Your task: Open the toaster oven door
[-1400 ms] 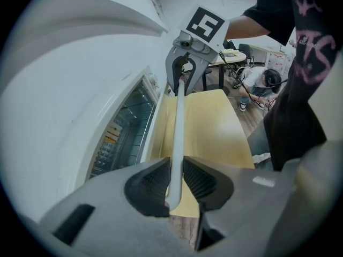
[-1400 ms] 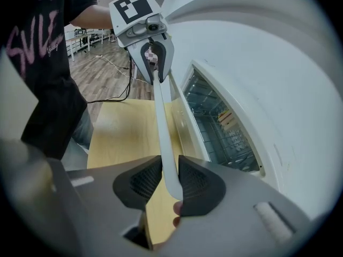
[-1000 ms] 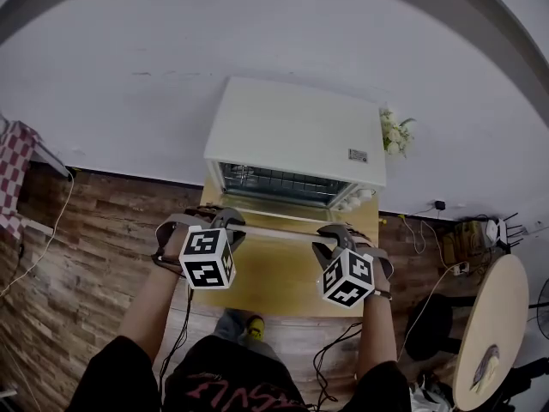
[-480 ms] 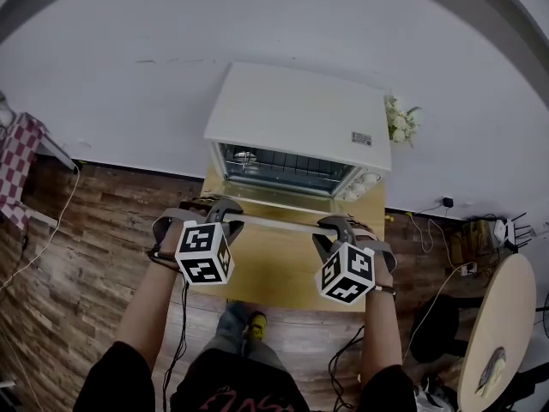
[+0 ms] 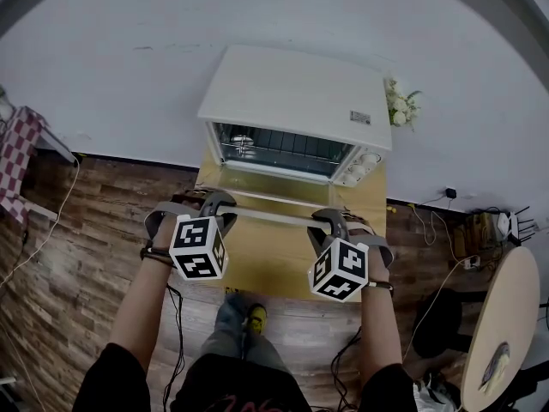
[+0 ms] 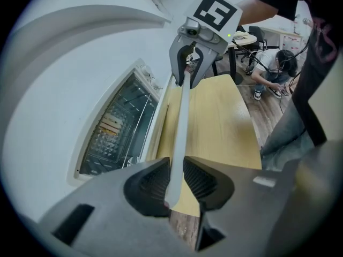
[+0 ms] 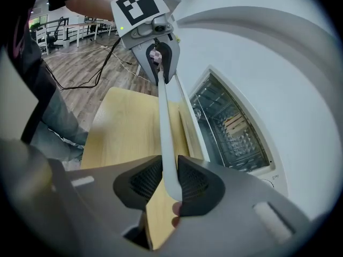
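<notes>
both claws clamped on the door handle

the left claw (image 5: 214,206) and right claw (image 5: 331,223) are each closed partway, pads pressing the white handle (image 5: 270,216) near its two ends. the handle runs left to right above the desk (image 5: 274,269), between the oven (image 5: 292,93) and the person. the door (image 5: 283,191) is swung down toward the person. the open oven holds a wire rack (image 5: 283,148).

The toaster oven (image 5: 296,93) sits at the worktop's (image 5: 266,273) back, flowers (image 5: 401,108) at its right. Before it runs the door handle (image 5: 270,216), left claw (image 5: 218,204) on 1 end, right claw (image 5: 330,223) on the other.
</notes>
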Tool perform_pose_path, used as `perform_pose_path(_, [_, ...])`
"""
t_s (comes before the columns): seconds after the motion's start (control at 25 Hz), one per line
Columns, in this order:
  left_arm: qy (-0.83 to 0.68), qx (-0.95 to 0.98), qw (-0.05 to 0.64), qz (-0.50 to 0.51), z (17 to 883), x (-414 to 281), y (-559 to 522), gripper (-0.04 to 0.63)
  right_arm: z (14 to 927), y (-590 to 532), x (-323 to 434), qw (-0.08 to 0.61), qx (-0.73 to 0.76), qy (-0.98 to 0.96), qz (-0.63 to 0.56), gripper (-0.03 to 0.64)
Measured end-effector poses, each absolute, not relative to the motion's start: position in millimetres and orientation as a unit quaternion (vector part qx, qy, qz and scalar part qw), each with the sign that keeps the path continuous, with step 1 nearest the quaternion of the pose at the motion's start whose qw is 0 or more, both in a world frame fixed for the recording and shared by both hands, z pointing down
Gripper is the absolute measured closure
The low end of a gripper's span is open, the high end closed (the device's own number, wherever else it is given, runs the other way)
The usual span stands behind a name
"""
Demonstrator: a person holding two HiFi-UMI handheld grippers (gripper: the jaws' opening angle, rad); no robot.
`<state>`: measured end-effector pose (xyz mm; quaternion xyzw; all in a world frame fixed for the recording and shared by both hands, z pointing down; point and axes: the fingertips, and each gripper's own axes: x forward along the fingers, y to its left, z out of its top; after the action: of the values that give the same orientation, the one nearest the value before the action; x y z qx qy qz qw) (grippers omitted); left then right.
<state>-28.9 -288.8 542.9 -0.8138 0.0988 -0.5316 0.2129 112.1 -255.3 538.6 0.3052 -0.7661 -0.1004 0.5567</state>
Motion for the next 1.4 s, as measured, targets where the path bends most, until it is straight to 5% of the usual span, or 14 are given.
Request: perform_pose_path(1.4, [0.119,-0.795,0.243,-0.542,583,-35,-261,0.503,577,-228,106,0.549,0.358,-0.739,-0.155,0.513])
